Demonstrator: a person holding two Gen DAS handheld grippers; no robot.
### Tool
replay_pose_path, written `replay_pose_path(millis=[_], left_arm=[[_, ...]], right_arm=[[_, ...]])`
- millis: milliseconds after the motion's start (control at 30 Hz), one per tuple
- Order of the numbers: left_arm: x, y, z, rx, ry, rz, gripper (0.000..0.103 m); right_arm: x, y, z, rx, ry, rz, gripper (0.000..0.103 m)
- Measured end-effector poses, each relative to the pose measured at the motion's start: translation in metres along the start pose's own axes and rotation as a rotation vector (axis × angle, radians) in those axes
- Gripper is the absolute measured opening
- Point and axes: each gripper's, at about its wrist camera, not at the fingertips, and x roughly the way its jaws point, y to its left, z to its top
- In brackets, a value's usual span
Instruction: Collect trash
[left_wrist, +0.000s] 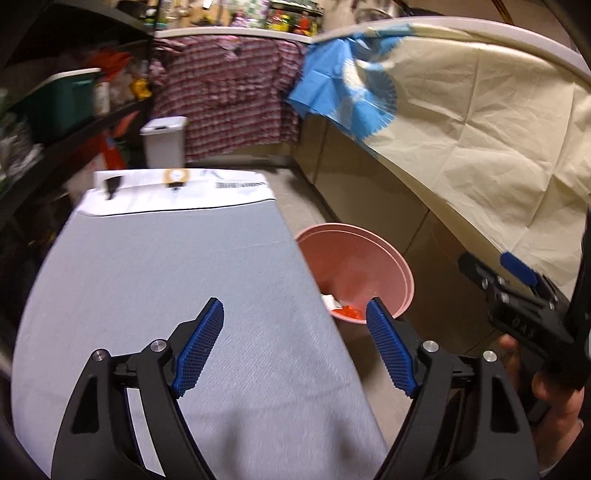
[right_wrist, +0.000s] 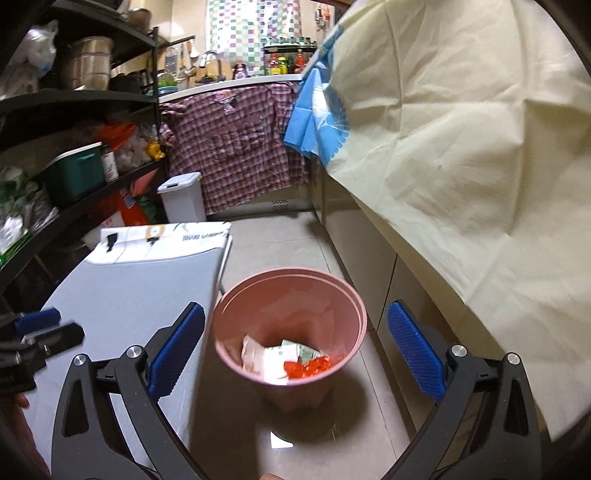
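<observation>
Only the right wrist view is looking down into the pink bin (right_wrist: 291, 332) on the floor, showing white wrappers (right_wrist: 271, 360) and red trash (right_wrist: 308, 367) lying inside; the left wrist view is catching just its rim beside the grey counter (left_wrist: 166, 277). The left gripper (left_wrist: 295, 347) and the right gripper (right_wrist: 295, 354) are both standing wide apart at the jaws, gripping nothing.
</observation>
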Motion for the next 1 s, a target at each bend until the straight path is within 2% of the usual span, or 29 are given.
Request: replay_pose_path(millis=[200, 367, 500, 633, 1000], left_arm=[[-0.036, -0.006, -0.022, -0.020, -0.029, 0.044, 0.077], [-0.045, -0.016, -0.044, -0.015, -0.004, 0.071, 0.077], [-0.052, -0.018, -0.050, -0.021, -0.016, 0.094, 0.077], [-0.058, -0.020, -0.051, 0.011, -0.053, 0.113, 0.077], [-0.047, -0.019, -0.056, -0.011, -0.006, 0.095, 0.079]], right_arm=[[-0.034, 0.004, -0.016, 0.016, 0.010, 0.002, 0.098], [-0.055, 0.000, -0.030, 0.043, 0.028, -0.009, 0.098], [-0.070, -0.002, -0.041, 0.051, 0.049, -0.025, 0.098], [-0.071, 0.003, -0.044, 0.030, 0.063, -0.053, 0.098], [-0.061, -0.003, -0.043, 0.053, 0.081, -0.046, 0.098]])
